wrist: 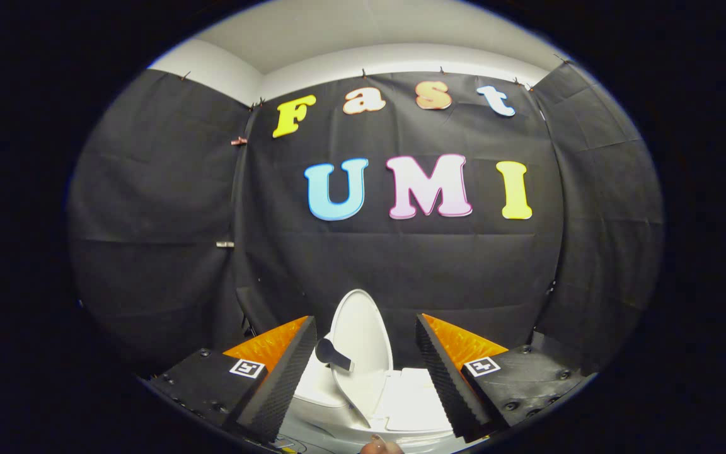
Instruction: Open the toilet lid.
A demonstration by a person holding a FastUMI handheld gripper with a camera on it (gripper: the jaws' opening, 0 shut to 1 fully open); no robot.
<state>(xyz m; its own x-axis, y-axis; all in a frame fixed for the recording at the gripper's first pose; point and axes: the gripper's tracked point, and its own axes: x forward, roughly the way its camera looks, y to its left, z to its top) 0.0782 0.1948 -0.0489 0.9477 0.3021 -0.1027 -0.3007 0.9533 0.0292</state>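
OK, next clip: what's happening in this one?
A person is working a handheld gripper at a small white toilet in a black-cloth booth. The toilet lid already stands raised, roughly upright, in the gap between the two fingers and a little ahead of them. A dark handle piece sticks out from the lid toward the left finger. The gripper is open; neither finger presses on the lid. A fingertip shows just below the toilet's near edge.

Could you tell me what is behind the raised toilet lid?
The black cloth wall stands behind the upright toilet lid; what the lid covers is hidden. The open gripper frames it.
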